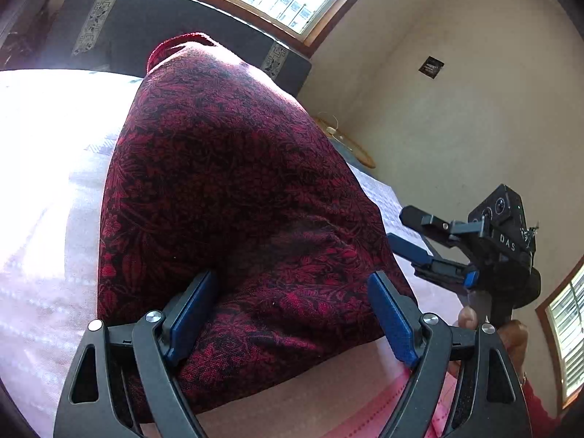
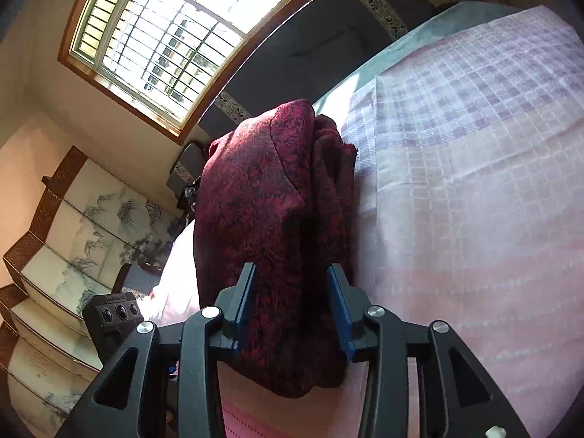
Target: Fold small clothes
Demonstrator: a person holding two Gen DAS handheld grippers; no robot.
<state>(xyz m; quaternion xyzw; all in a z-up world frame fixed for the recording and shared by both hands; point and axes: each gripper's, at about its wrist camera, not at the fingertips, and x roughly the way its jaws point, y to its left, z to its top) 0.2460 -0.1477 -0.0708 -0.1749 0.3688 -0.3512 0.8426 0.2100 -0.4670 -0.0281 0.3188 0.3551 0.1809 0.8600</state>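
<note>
A: Left wrist view, biggest first: bed (image 1: 40, 189) with pink-lilac checked bedspread (image 2: 474, 153), sunlit on its left side. Dark headboard (image 1: 153, 29) along the far edge, window (image 2: 160, 43) above it.

B: Task item?

A: Red-and-black patterned garment (image 1: 233, 197), bunched and draped, running from the near edge of the bed toward the headboard. Right wrist view shows it folded into a thick stack (image 2: 270, 219), layers visible on its right side.

B: Left gripper (image 1: 292, 314)?

A: Jaws wide apart, blue pads (image 1: 189, 314) either side of the cloth's near end. Cloth sits between them; contact on the left pad looks likely, a real pinch is not shown.

B: Right gripper (image 2: 292, 306)?

A: Jaws narrow, blue pads (image 2: 245, 303) pressed on both sides of the garment's near part, holding it. From the left camera it (image 1: 419, 241) appears at the garment's right side, fingers apart, off the cloth.

B: Smaller stuff?

A: Painted folding screen (image 2: 73, 241) left of the bed, round wooden table (image 1: 350, 142) by the far corner.
</note>
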